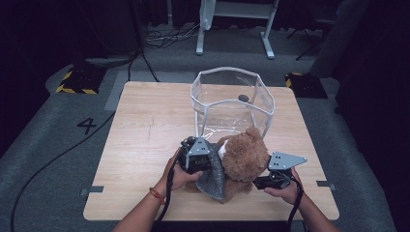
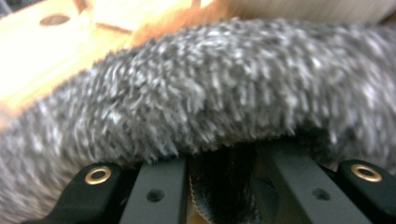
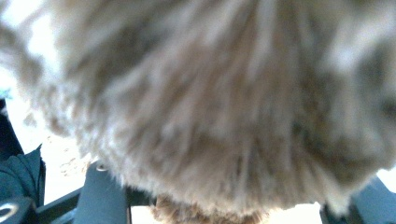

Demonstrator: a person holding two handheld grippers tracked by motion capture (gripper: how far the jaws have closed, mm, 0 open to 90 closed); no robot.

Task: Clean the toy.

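Note:
A brown teddy bear point(image 1: 244, 157) sits on the wooden table point(image 1: 145, 130) near its front edge. A grey fuzzy cloth point(image 1: 212, 179) hangs against the bear's left side. My left gripper point(image 1: 199, 157) is at that side, and in the left gripper view point(image 2: 224, 186) its jaws stand close together, shut on a fold of the grey cloth point(image 2: 210, 93). My right gripper point(image 1: 266, 180) is at the bear's right side. In the right gripper view point(image 3: 224, 207) brown fur point(image 3: 210, 107) bulges between the two jaws and touches both.
A clear plastic container point(image 1: 232, 71) with angled walls stands open-topped just behind the bear, with a small dark object point(image 1: 243, 98) inside. Bare tabletop lies to the left. Cables run over the grey floor point(image 1: 58, 159) around the table.

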